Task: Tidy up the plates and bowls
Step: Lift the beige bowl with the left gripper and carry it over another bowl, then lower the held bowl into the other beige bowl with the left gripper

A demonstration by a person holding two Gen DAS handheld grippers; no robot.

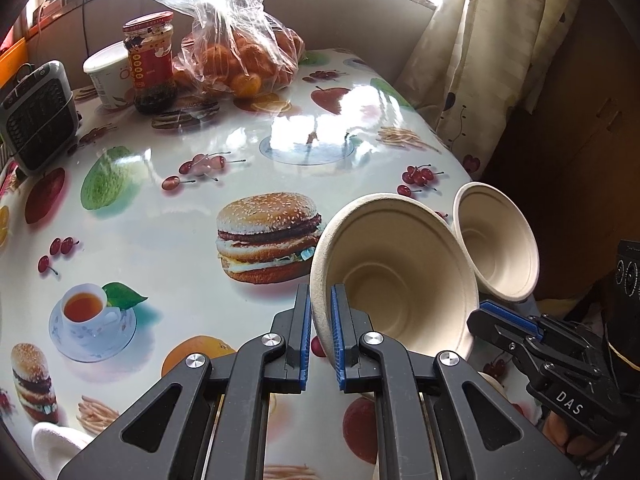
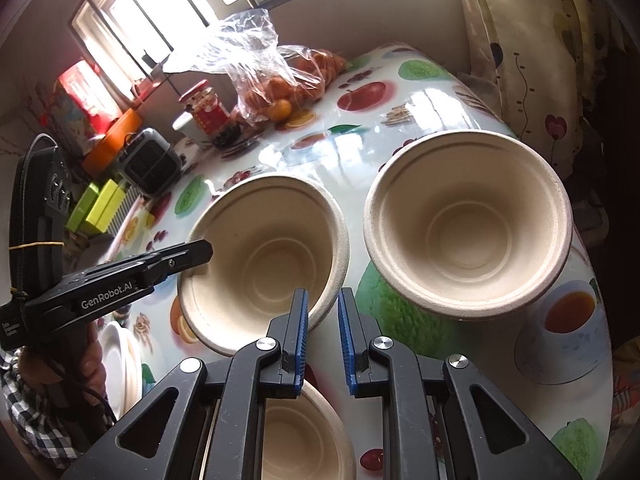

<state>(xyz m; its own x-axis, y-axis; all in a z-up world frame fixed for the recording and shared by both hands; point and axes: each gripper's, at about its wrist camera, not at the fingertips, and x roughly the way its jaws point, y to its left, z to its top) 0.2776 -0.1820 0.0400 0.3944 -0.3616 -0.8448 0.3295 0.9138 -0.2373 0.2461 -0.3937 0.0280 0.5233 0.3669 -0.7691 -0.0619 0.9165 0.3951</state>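
Clamping tilted beige pulp bowl [image 1: 400,276] rim, left gripper [image 1: 321,312]; right gripper [image 2: 323,316] closed, empty.

Table [image 1: 168,232] mid free; jar [image 1: 150,62] far.

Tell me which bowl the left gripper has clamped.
The near bowl in the left wrist view: the left gripper pinches its rim. The farther bowl is outside its jaws.

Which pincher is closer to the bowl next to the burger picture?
Left. The left gripper is clamped on the rim of the bowl; the right gripper sits shut beside its opposite edge.
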